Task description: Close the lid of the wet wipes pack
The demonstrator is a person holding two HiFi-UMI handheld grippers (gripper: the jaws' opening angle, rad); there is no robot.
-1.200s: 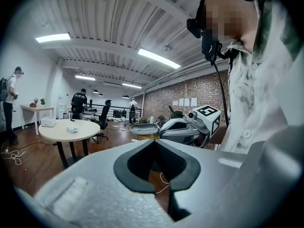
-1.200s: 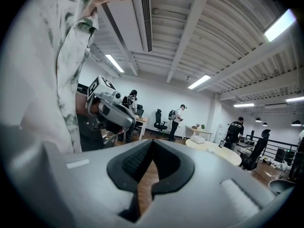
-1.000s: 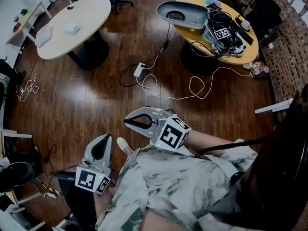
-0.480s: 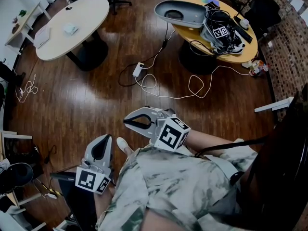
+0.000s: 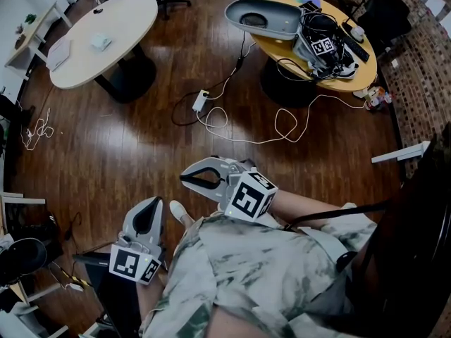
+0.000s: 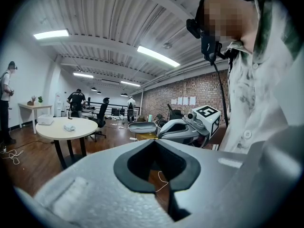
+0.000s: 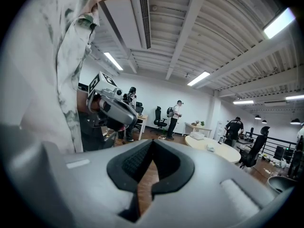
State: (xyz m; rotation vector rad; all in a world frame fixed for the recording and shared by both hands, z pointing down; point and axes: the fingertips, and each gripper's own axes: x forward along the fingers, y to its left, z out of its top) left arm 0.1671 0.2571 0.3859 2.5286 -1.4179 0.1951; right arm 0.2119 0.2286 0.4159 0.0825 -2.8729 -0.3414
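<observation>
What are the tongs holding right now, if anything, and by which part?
Nothing is held: the left tongs and right tongs are both shut and empty.

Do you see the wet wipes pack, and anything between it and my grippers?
No pack is identifiable. The left gripper and right gripper are shut and empty, close to the person's body. A small pale item on the white table is too small to identify; wooden floor lies between.

Tiny, indistinct pale item (image 5: pixel 101 41) on the round table (image 5: pixel 125 18)
</observation>
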